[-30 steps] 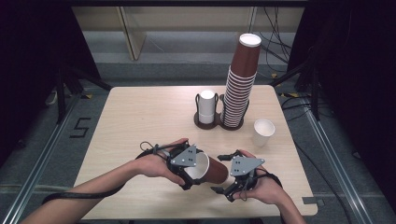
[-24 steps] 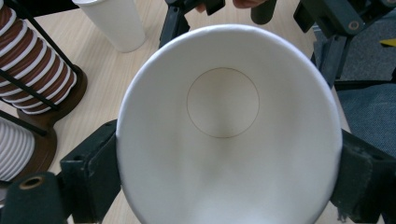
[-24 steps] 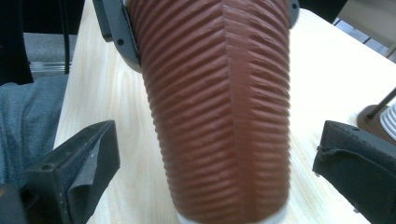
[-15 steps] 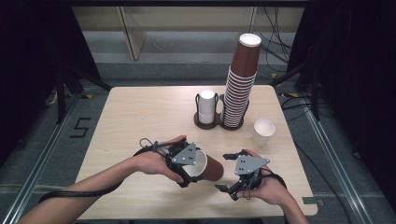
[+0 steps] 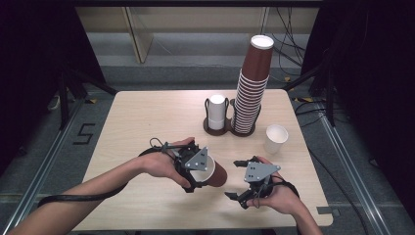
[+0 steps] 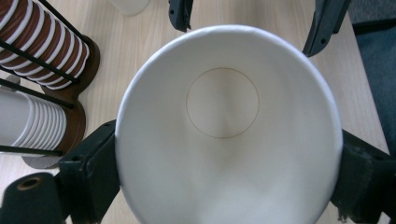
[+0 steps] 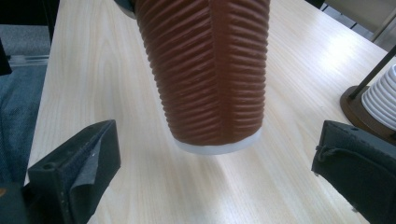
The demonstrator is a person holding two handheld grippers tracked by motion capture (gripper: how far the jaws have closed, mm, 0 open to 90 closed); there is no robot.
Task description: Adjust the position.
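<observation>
1. Right now the brown ribbed cup (image 5: 211, 171) lies tipped on its side just above the counter (image 5: 147, 117), at about 6 o'clock from the cup racks, with its white mouth toward the person and its base pointing to 4 o'clock.
2. Clamped on it is the left gripper (image 5: 195, 172): in the left gripper view its two black jaws press the rim (image 6: 229, 121) from either side, at 9 and 3 o'clock.
3. Likely risk: the pads bear on the thin rim alone, so a tighter squeeze would probably buckle the paper into an oval, and a looser one could let the cup roll out onto the counter.
4. Opposite, the right gripper (image 5: 240, 181) stands with jaws spread wide and nothing between them; the right gripper view shows the cup's base (image 7: 205, 79) ahead of the gap, not yet in it.
5. Closing askew there might crush the ribbed sleeve or knock the cup from the left grip.
6. Farther out, at 1 o'clock, a lone white cup (image 5: 276, 138) stands loose; a wide swing of the right hand could topple it.
7. Beyond, at 12 o'clock, the tall brown stack (image 5: 251, 83) and short white stack (image 5: 217, 111) sit in a rack (image 5: 230, 129); a bump might tip the tall one.
8. Readable writing: a "5" (image 5: 83, 133) marked on the floor at 9 o'clock; no brand or label can be made out on any of the cups.
</observation>
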